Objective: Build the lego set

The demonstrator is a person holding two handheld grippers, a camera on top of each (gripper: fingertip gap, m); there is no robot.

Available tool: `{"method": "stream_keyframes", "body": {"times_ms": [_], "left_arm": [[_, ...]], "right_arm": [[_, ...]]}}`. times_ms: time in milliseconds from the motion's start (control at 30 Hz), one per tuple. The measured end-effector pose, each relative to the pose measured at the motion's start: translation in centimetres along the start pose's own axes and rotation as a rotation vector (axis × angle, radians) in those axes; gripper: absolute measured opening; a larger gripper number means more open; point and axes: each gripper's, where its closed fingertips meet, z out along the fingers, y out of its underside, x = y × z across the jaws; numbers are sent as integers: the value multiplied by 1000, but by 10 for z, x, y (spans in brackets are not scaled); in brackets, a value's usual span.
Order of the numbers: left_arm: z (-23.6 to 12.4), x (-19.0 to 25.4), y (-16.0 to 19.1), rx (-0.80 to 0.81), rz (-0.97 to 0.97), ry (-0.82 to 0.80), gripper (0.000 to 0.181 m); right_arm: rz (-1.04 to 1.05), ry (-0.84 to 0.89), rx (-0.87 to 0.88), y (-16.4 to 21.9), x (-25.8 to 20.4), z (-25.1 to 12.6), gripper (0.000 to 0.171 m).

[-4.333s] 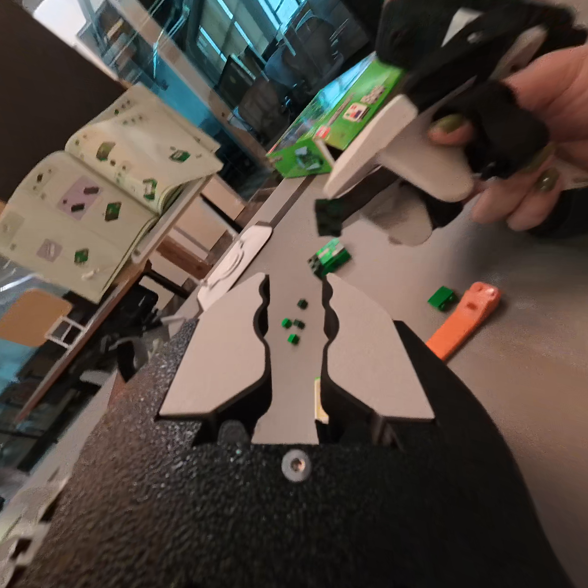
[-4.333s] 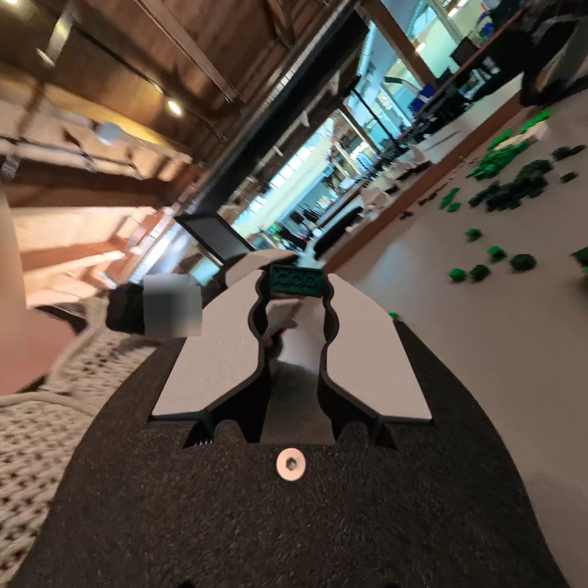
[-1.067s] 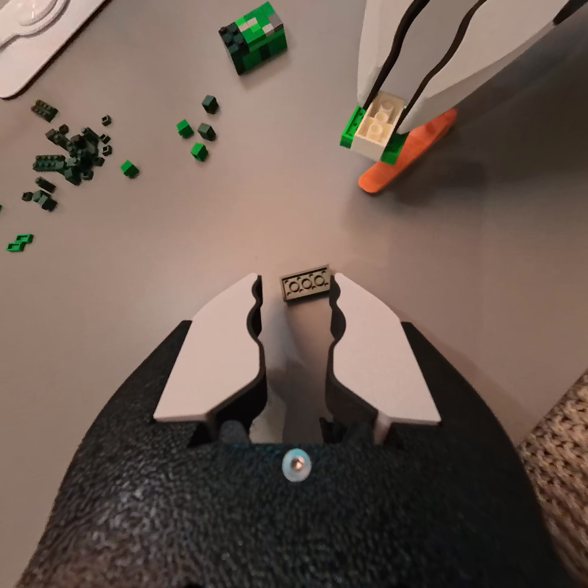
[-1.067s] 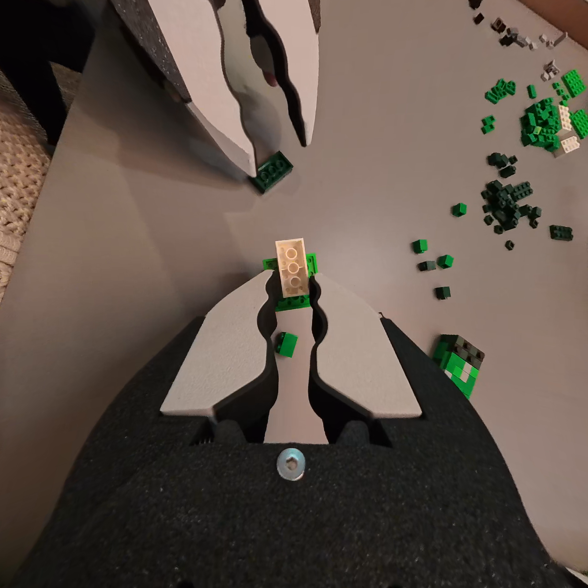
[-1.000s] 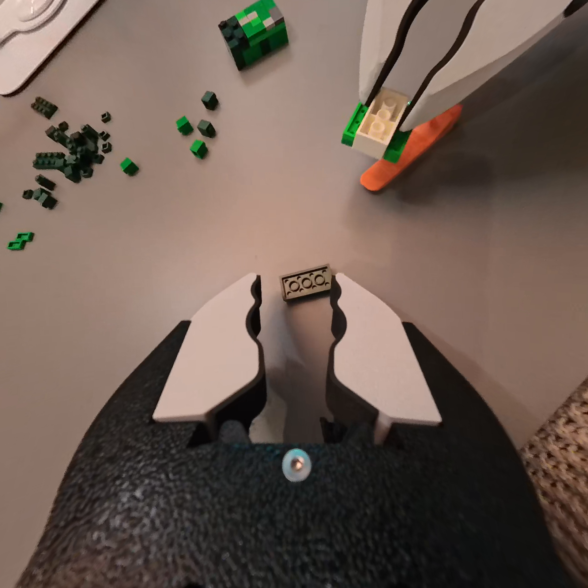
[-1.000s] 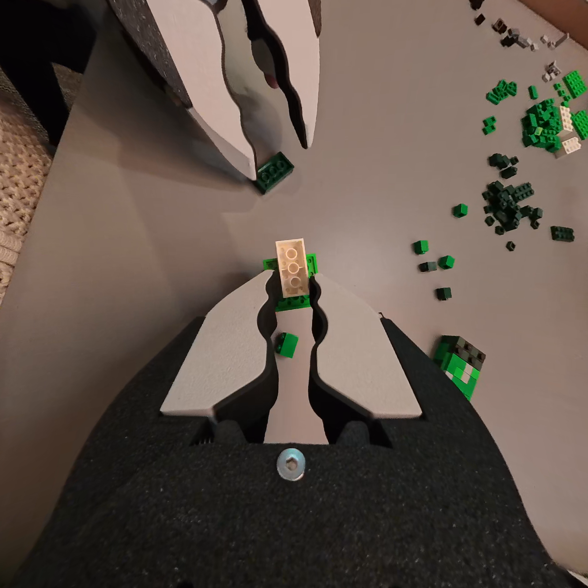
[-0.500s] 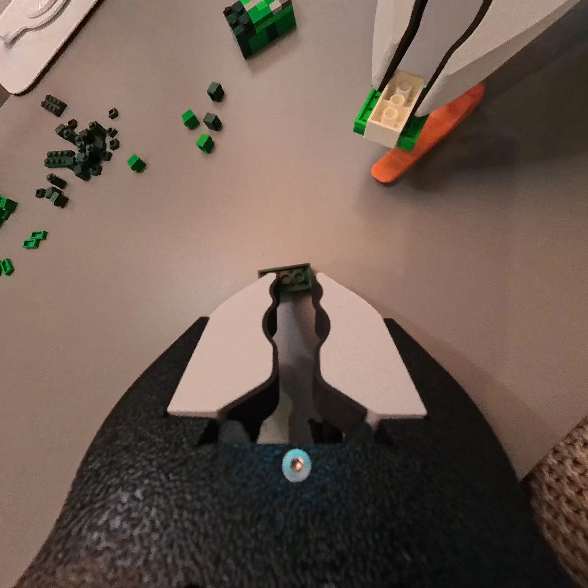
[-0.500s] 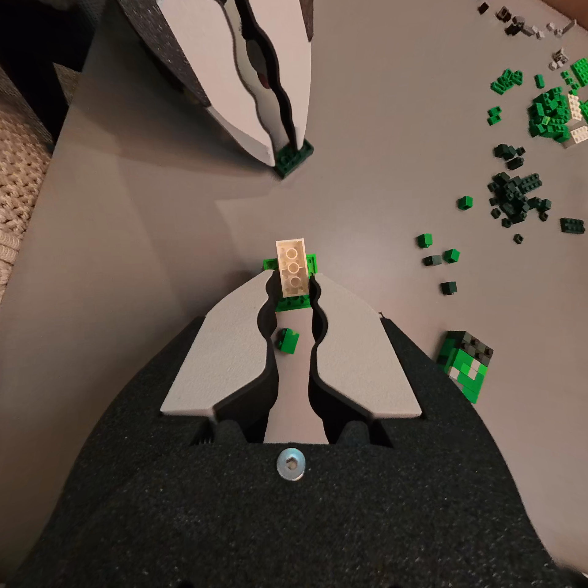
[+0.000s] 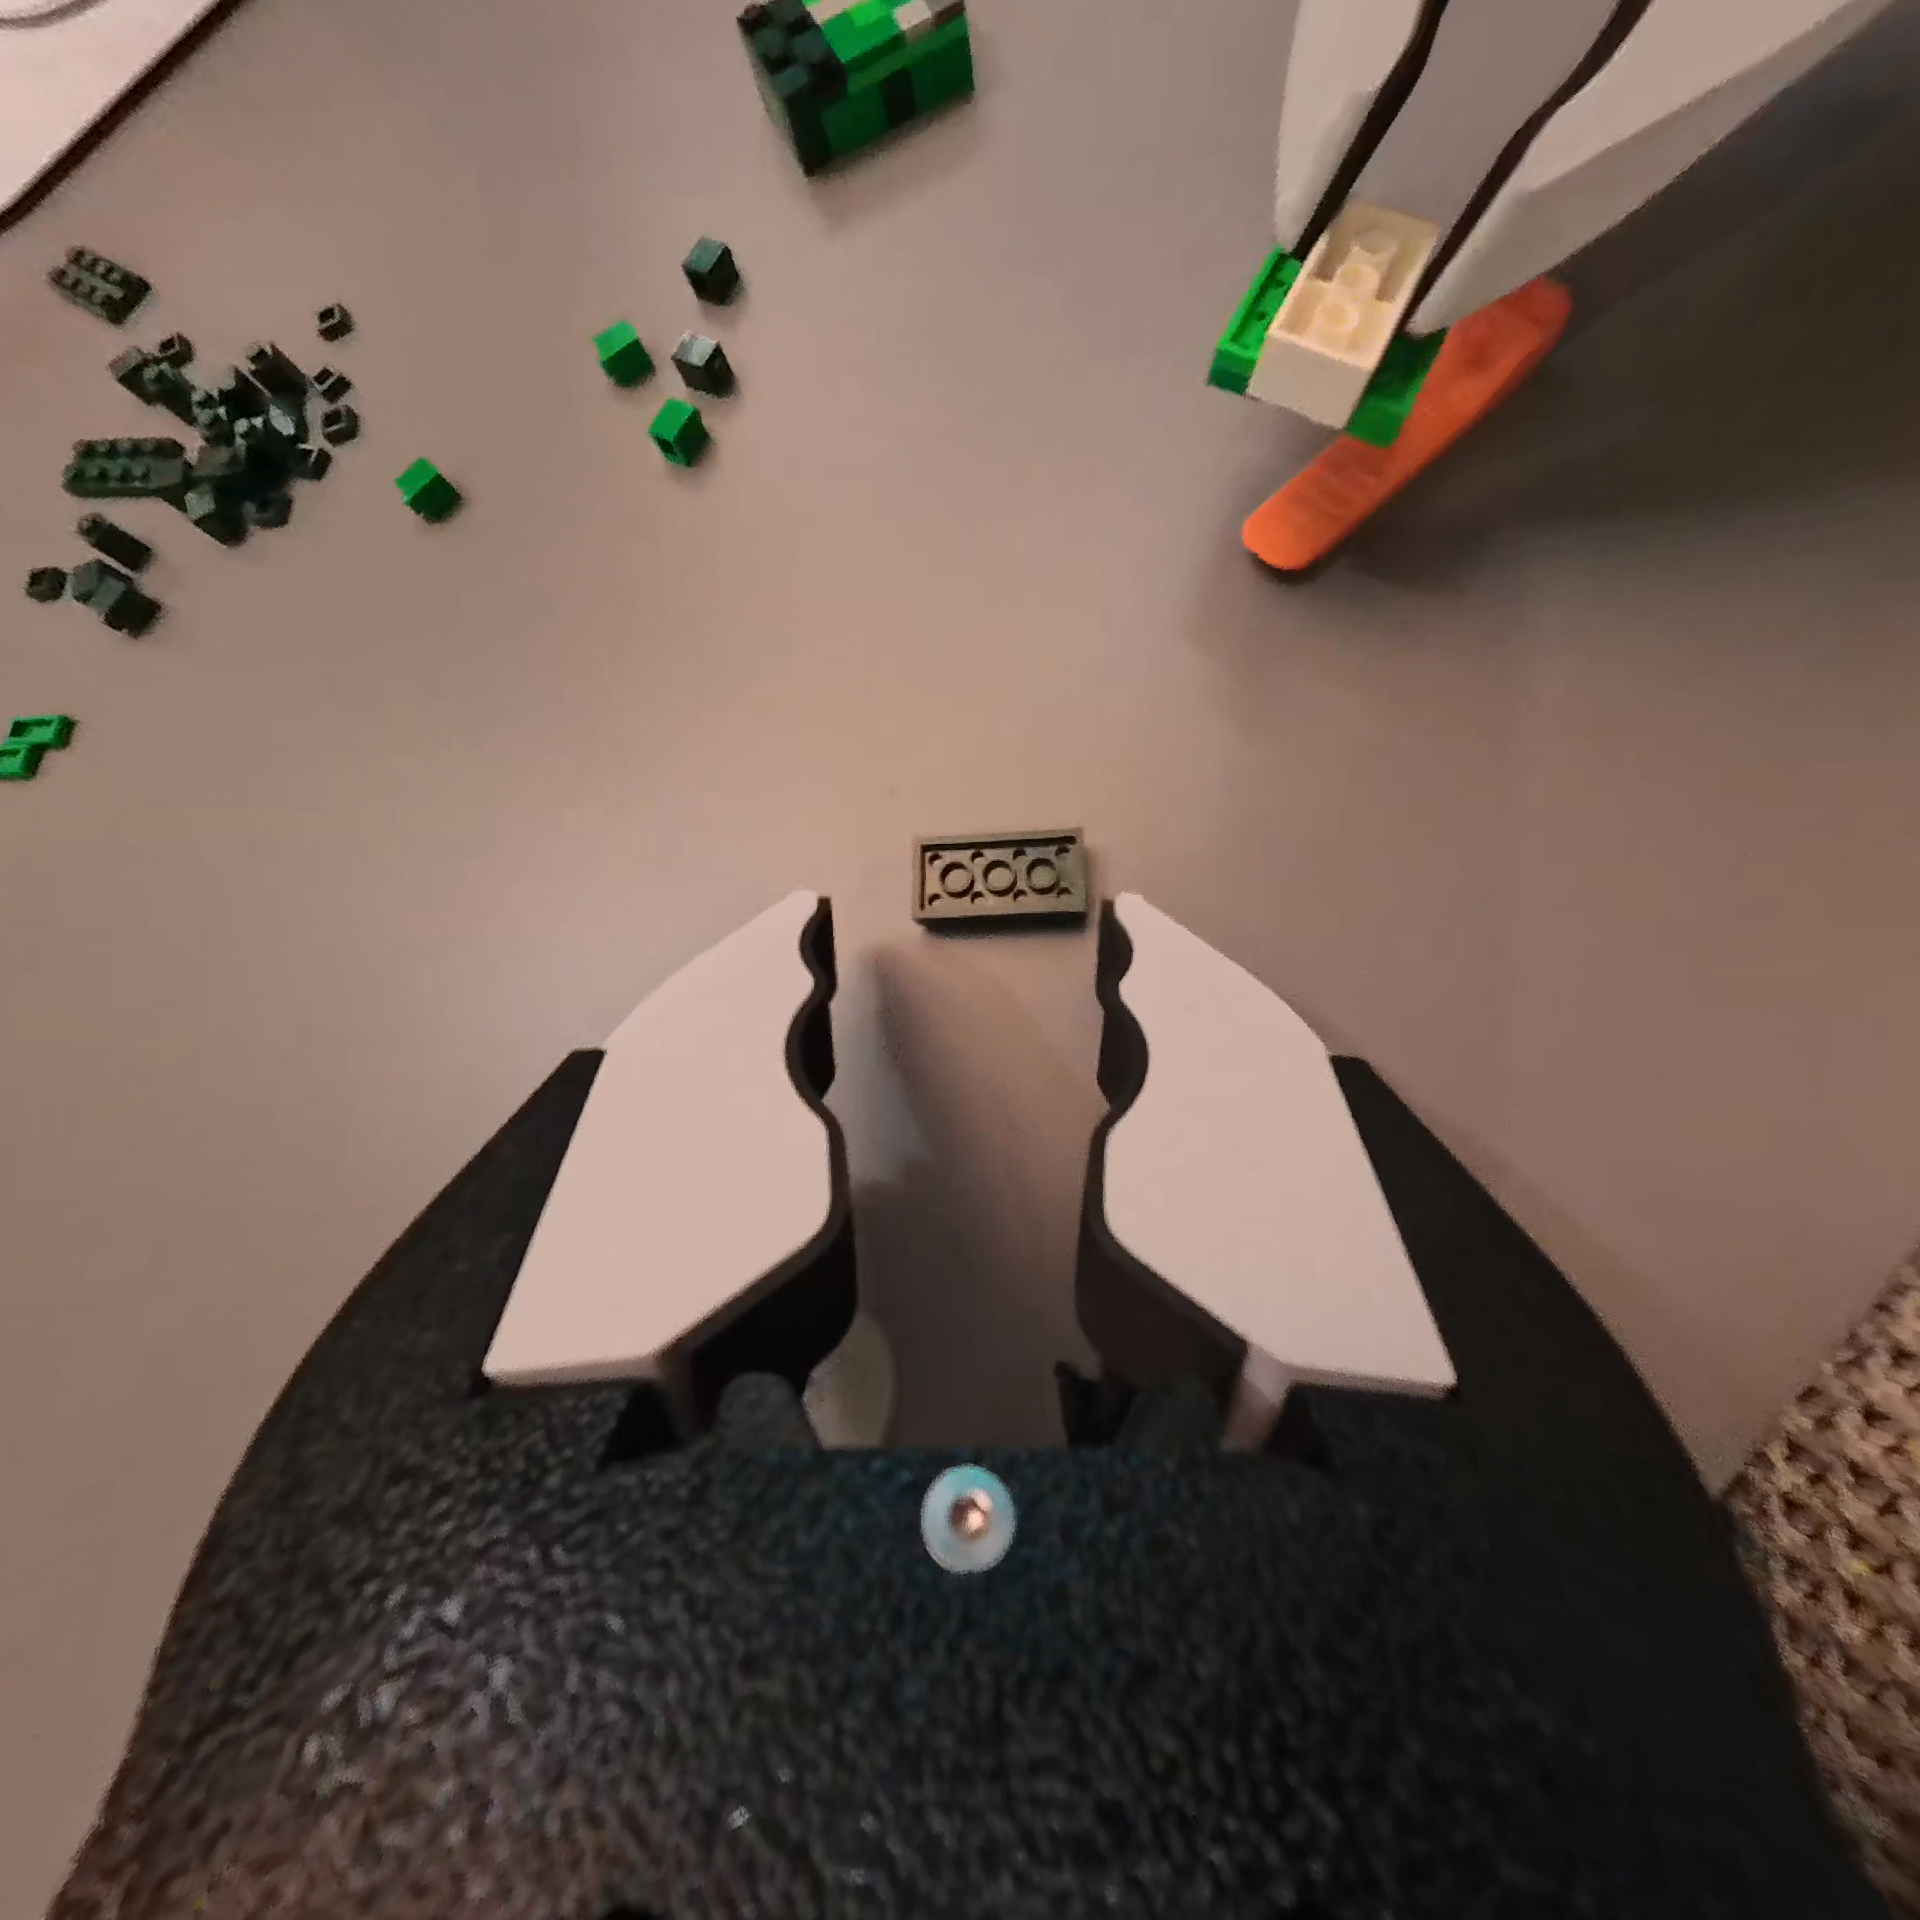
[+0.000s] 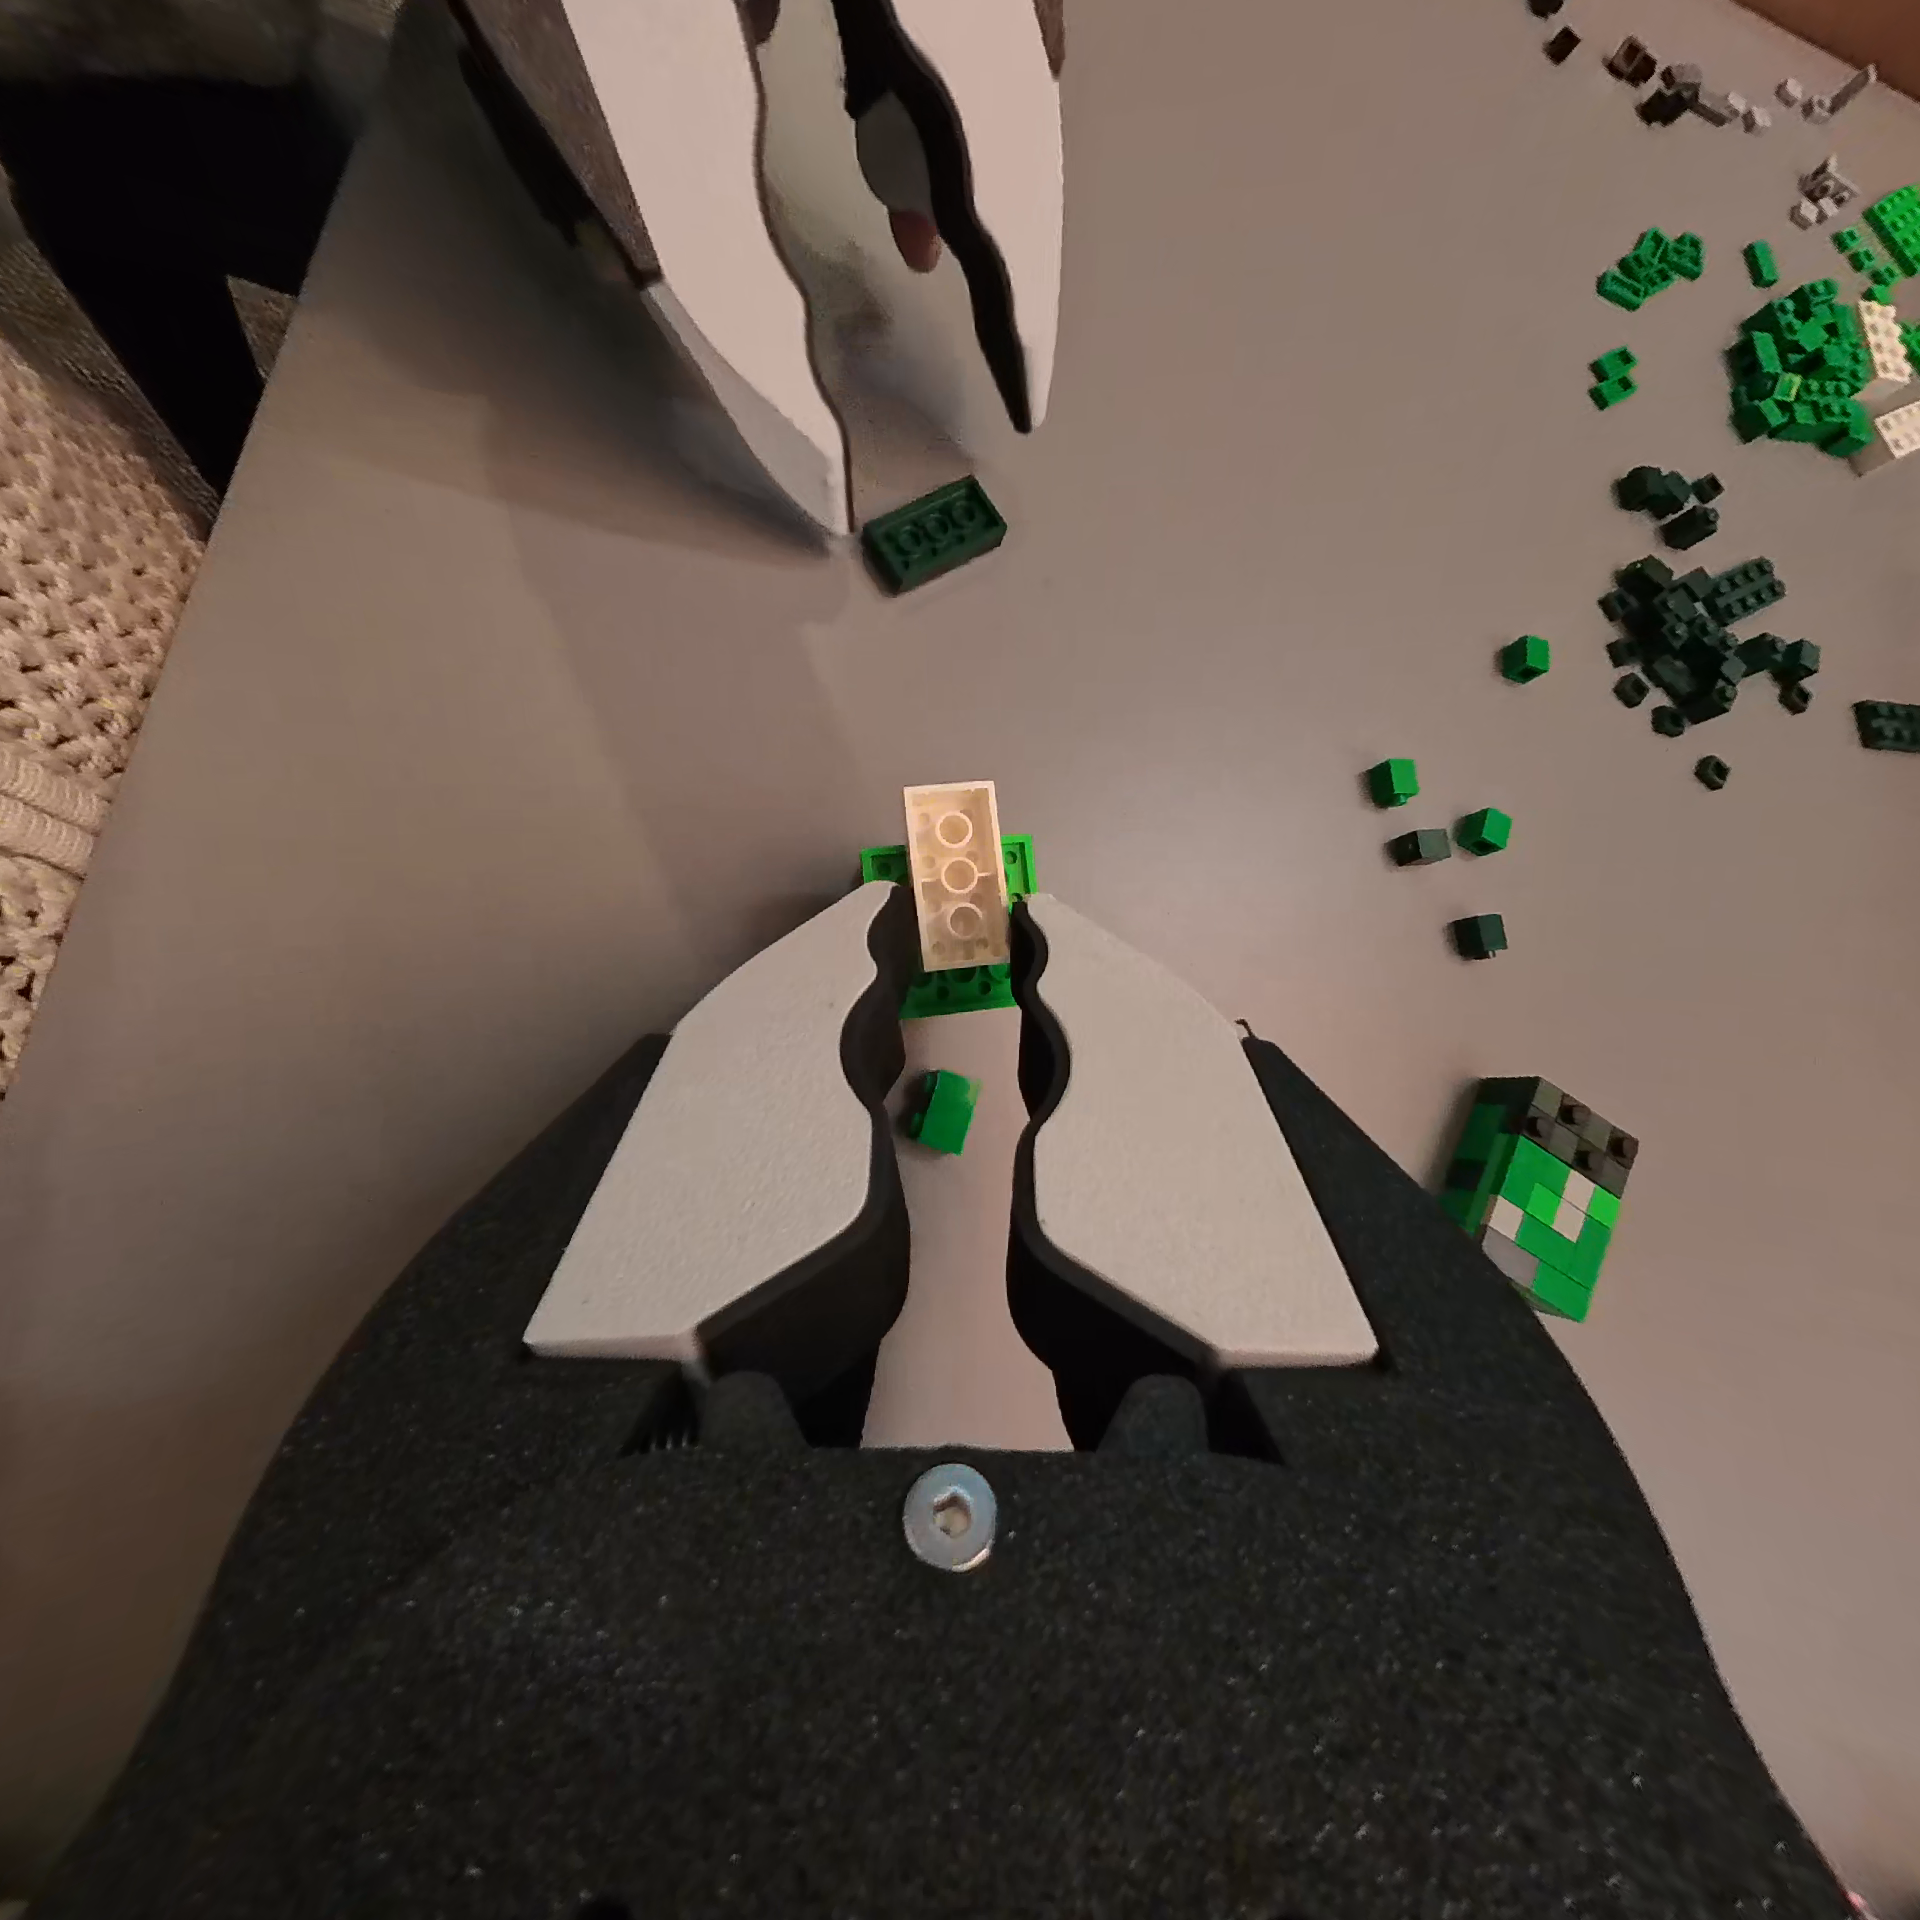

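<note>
A dark green brick (image 9: 1000, 883) lies underside up on the grey table, just ahead of my left gripper (image 9: 964, 914), which is open and empty. It also shows in the right wrist view (image 10: 935, 535), at the tips of the left gripper (image 10: 930, 468). My right gripper (image 10: 956, 904) is shut on a small build: a white brick (image 10: 956, 878) on bright green plates (image 10: 956, 992), held above the table. The left wrist view shows the white brick (image 9: 1335, 322) between the right gripper's fingers (image 9: 1309, 156).
An orange brick separator (image 9: 1403, 436) lies under the right gripper. A finished green cube (image 9: 862, 73) (image 10: 1538, 1195), a dark green pile (image 9: 208, 447) (image 10: 1704, 644), a bright green pile (image 10: 1808, 364) and loose small bricks (image 9: 675, 364) lie around. The table edge and knitted fabric (image 9: 1849, 1455) are close by. Some 11 cm of space lies between my two pairs of fingers. The finished green cube (image 9: 862, 73) is about 15 cm from my right fingertips and 20 cm from my left. Look for it in the right wrist view (image 10: 1501, 1147) too.
My left gripper closed on the dark green brick half a second ago, then opened and drew back. The brick now lies flat and squarer to the fingers. The right gripper kept its hold.
</note>
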Motion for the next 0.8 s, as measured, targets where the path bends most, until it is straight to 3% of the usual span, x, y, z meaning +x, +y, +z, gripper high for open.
{"method": "stream_keyframes", "body": {"times_ms": [600, 800], "left_arm": [[10, 8, -1, -42, -27, 21, 33], [10, 4, -4, -28, -20, -1, 33]], "right_arm": [[15, -6, 11, 2, 0, 3, 17], [106, 16, 62, 3, 11, 0, 17]]}}
